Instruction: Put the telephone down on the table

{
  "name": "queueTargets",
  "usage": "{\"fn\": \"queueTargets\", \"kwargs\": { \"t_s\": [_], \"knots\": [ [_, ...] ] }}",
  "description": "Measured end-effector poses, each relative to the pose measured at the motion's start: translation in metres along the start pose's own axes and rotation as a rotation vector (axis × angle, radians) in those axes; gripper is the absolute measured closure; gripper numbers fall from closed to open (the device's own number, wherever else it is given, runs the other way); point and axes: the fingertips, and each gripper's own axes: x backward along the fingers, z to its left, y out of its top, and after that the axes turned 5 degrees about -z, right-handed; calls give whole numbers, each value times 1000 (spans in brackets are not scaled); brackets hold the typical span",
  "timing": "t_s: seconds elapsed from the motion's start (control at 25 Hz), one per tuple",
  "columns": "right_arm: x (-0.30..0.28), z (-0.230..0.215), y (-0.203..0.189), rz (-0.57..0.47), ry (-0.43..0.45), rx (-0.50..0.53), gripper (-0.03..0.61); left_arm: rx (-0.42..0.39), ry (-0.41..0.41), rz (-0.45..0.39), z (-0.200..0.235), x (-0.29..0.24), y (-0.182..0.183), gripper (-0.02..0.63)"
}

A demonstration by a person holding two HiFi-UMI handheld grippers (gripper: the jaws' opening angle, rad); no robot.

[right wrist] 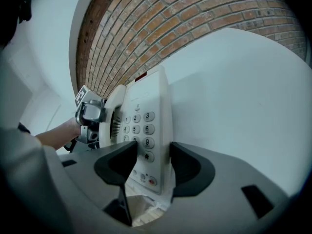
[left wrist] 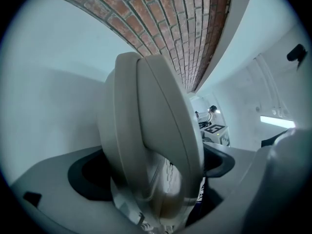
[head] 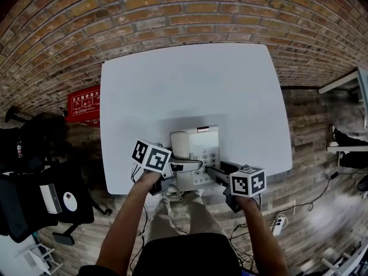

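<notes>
Telephone point(head: 198, 148) in pale grey lies flat over the 6 o'clock edge of the white counter point(head: 190, 85), keypad up, with the handset point(head: 179, 145) in its cradle along the 9 o'clock side. A soft shadow spreads on the counter around it, and I cannot tell whether its base touches the surface or hangs just above. The left gripper point(head: 192, 165) reaches in from 8 o'clock. In its own view the fingers point(left wrist: 87, 174) are clamped on the handset point(left wrist: 156, 145), one dark pad on each flank of the curved grey shell, which fills most of that view. The right gripper point(head: 210, 170) comes in from 4 o'clock at the near corner of the base. In its own view the fingers point(right wrist: 117, 162) are closed on the telephone point(right wrist: 146, 126), one pad over the lowest keys of the keypad point(right wrist: 141, 128) and the other against the outer side edge. A strip of wooden floor point(right wrist: 141, 216) shows below that corner between the pads. The same view shows the left gripper point(right wrist: 90, 113) beside the handset at 9 o'clock. A brick wall point(head: 190, 4) runs past the counter at 12 o'clock, a red sign point(head: 83, 105) stands at 9 o'clock, and a black chair point(head: 34, 200) sits at 8 o'clock.
</notes>
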Motion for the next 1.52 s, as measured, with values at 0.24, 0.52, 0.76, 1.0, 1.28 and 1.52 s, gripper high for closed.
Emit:
{"fn": "queueTargets", "kwargs": {
  "t_s": [0.24,0.52,0.76,1.0,1.28,1.52],
  "knots": [
    [1,-1,0,0,0,-4,351,-2,41,-4,2,-2,1,89],
    [0,-1,0,-7,-2,-8,353,-9,93,3,5,-4,0,89],
    [0,-1,0,-20,2,-23,353,38,129,-37,7,-4,4,89],
    [0,-2,0,-28,6,-39,354,75,155,-58,10,-4,7,91],
    [1,-2,0,-29,12,-56,356,80,195,-43,11,-6,7,91],
    [0,-2,1,-29,1,-58,356,93,246,-47,15,-5,9,91]
  ]
}}
